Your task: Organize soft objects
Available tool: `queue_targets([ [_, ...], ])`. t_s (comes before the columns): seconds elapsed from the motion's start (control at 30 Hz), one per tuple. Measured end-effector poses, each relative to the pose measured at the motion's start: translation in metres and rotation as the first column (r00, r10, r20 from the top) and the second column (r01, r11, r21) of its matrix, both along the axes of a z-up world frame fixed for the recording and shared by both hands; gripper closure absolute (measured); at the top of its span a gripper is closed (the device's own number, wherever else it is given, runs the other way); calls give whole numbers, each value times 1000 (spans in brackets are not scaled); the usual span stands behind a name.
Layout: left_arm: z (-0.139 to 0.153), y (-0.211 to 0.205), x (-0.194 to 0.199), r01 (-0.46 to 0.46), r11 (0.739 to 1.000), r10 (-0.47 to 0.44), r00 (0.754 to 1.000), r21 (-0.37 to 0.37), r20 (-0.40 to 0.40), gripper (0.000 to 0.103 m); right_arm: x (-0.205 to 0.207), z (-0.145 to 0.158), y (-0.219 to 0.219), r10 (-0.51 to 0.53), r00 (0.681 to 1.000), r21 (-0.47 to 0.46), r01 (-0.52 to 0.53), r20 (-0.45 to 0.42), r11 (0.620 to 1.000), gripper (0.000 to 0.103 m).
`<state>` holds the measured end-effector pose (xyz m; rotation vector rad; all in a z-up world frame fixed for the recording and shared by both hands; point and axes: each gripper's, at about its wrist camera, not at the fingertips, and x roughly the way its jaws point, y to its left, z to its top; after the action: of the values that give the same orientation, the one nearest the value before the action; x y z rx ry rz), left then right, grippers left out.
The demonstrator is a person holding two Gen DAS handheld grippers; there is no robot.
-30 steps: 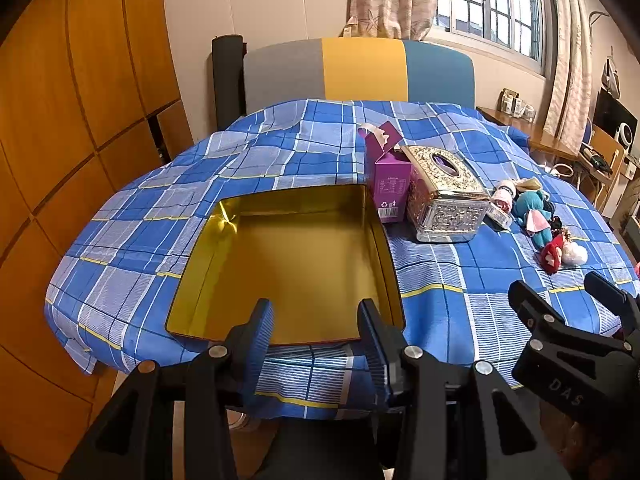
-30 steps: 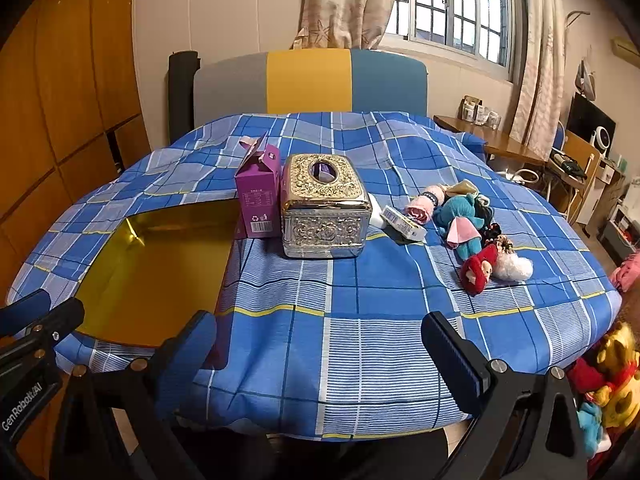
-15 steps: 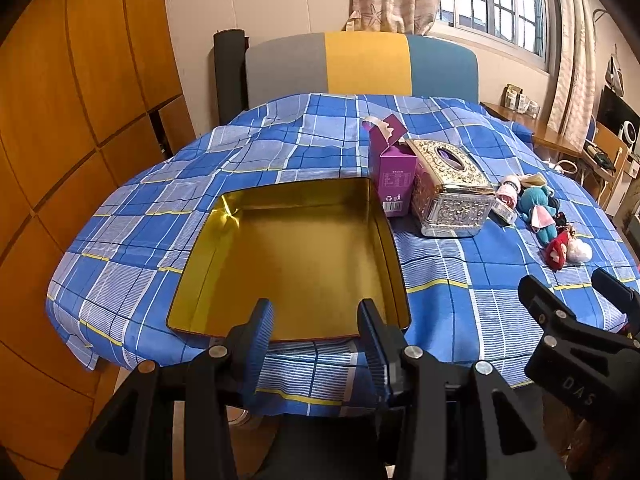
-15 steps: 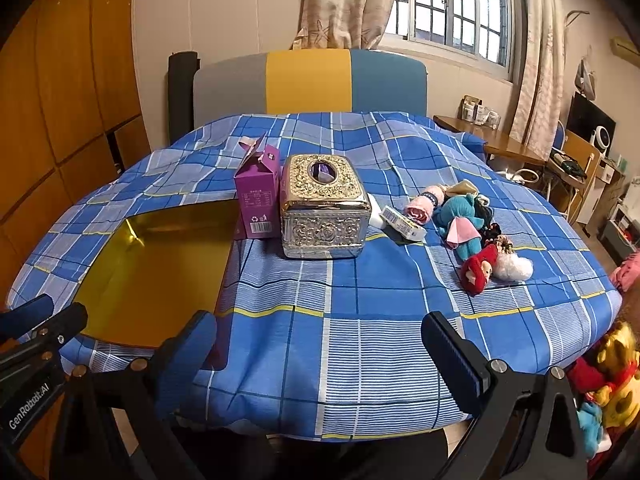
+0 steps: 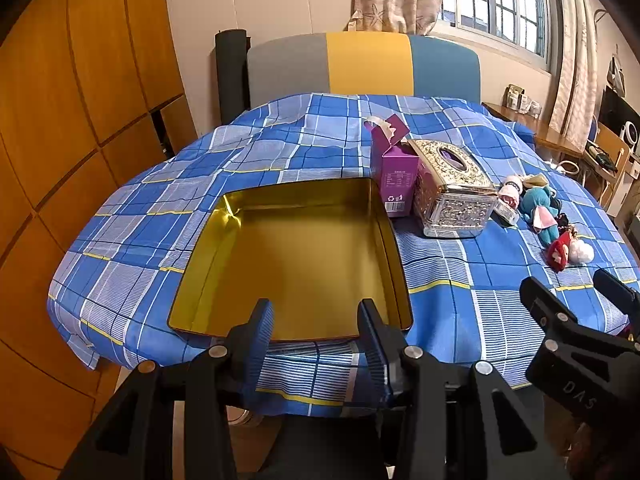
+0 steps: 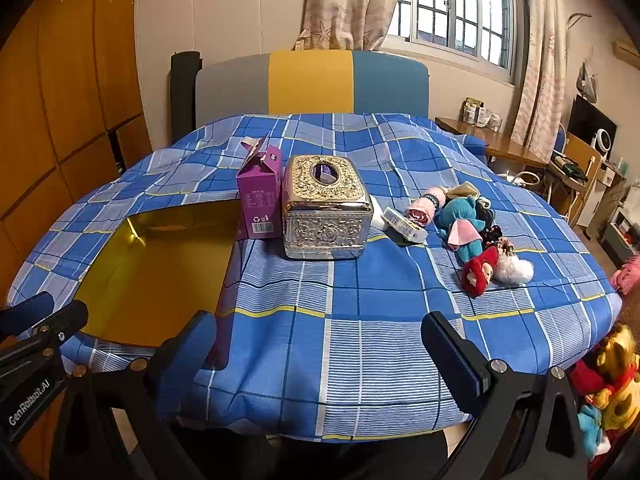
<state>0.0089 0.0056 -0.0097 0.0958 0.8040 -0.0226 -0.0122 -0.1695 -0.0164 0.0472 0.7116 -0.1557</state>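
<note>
Both tongs (image 5: 316,320) (image 6: 320,340) open, gold tin (image 5: 292,256), plush toys (image 6: 476,248)

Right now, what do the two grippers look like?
Both are black plastic, two fingers each, with silver screws at the joints. The left gripper has ribbed blue pads and white "GenRobot.AI" lettering on its side. The right gripper has matching blue pads; its body carries pale letters reading roughly "DAS". No cables or sleeves show.

"GenRobot.AI" runs along the left tool (image 6: 44,318) — "DAS" marks the right tool (image 5: 580,292).
</note>
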Motion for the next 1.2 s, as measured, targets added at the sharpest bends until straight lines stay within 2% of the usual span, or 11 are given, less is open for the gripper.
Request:
queue_targets([
  [0.13,-4,-1,3,-5,1000,5,1000,8,-6,59,2,0,-7,-4,1000,10,4,1,1000,0],
  [0.2,-7,0,6,12,1000,-12,1000,-24,-13,59,2,0,-12,-9,1000,24,8,7,1000,0],
  [0.33,-17,-2,13,98,984,-105,994,-151,-39,59,6,-6,-31,-9,1000,51,9,6,999,0],
  [0.47,-25,-26,21,183,968,-199,977,-172,-81,59,14,-29,-59,-12,997,72,17,-77,997,0],
  [0.57,-26,-46,27,269,933,-296,951,-237,-85,59,11,-45,-86,-38,993,65,45,-113,997,0],
  [0.63,-28,-62,34,323,897,-366,926,-301,-95,59,7,-52,-105,-67,990,53,74,-120,996,0],
  [0.8,-34,-123,51,418,859,-470,873,-295,-132,59,-6,-69,-163,-201,971,16,205,-129,979,0],
  [0.9,-38,-157,67,460,812,-534,834,-359,-139,59,-18,-76,-199,-295,948,43,302,-119,952,0],
  [1.0,-46,-190,82,484,785,-570,809,-386,-145,59,-29,-81,-232,-366,924,108,377,-109,920,0],
  [1.1,-54,-230,95,544,759,-615,780,-358,-120,59,-36,-85,-250,-405,909,142,416,-103,898,0],
  [1.2,-66,-262,109,571,754,-630,769,-325,-110,59,-38,-88,-257,-417,904,124,427,-95,896,0],
])
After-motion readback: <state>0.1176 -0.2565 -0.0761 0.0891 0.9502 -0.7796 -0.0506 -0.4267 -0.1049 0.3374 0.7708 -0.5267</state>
